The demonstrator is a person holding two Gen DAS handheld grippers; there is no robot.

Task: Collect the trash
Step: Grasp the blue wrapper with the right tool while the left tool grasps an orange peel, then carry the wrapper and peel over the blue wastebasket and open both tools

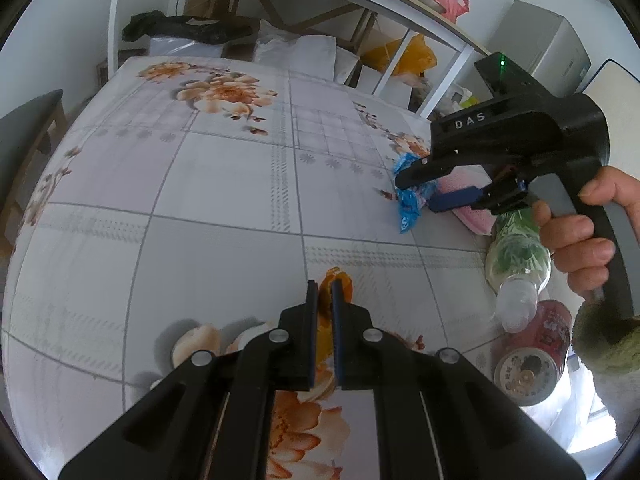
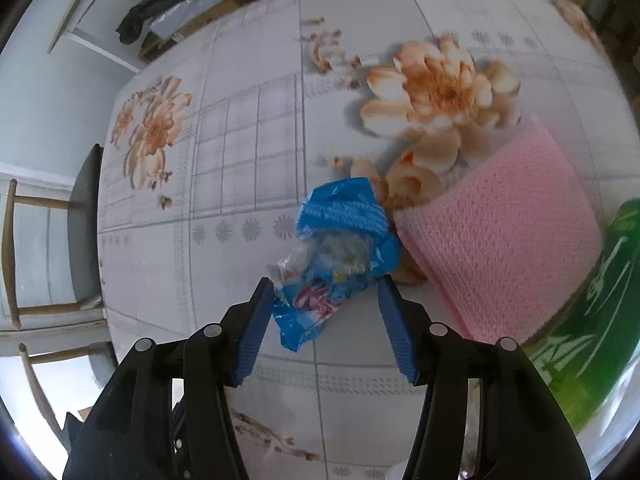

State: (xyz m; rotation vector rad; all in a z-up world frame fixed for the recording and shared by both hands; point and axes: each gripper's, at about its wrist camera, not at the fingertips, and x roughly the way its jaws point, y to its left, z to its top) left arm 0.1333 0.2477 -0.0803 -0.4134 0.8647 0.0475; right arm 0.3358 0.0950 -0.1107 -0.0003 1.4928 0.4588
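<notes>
A crumpled blue snack wrapper (image 2: 340,240) lies on the flowered tablecloth (image 2: 248,152). My right gripper (image 2: 324,284) points down over it, its blue pads (image 2: 256,316) on either side of the wrapper's near end, jaws apart and not pressing. From the left wrist view the right gripper (image 1: 416,192) straddles the blue wrapper (image 1: 412,208), held by a person's hand (image 1: 576,240). My left gripper (image 1: 325,288) is shut on a small orange wrapper (image 1: 340,280), which sticks out past the fingertips above the tablecloth (image 1: 200,200).
A folded pink cloth (image 2: 500,232) lies right beside the blue wrapper. A green-labelled plastic bottle (image 1: 516,256) lies on its side, with a red can (image 1: 536,352) near it at the table's right edge. A chair (image 2: 84,232) stands at the left side.
</notes>
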